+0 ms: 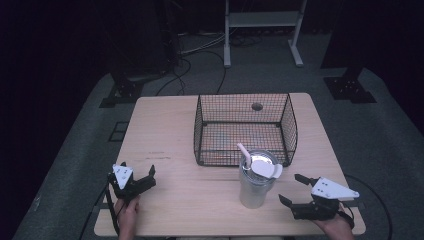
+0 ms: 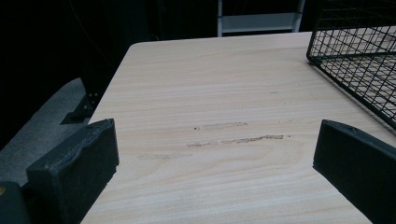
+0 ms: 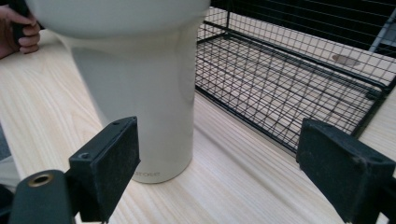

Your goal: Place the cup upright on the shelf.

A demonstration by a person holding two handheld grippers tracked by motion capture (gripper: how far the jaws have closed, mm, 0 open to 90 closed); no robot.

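The tumbler (image 1: 256, 181) stood on the worktop (image 1: 165, 150) just before the wire basket (image 1: 245, 127). The right gripper (image 1: 295, 190), jaws spread, sat beside it; the left gripper (image 1: 142, 177) was released too. Its smooth, stiff wall looked slippery (top-heavy, likely), so the narrow lower body seemed the safest hold.

We're looking at a lab-style recording setup, not a home. We're seeing one light wooden table (image 1: 165, 130) standing alone on grey carpet (image 1: 385, 140), with everything around it going dark. Black stand bases (image 1: 349, 89) are sitting on the floor at both far corners, cables (image 1: 185, 70) are running loose across the carpet behind the table, and the legs of a white metal frame (image 1: 262, 30) are showing at the back.
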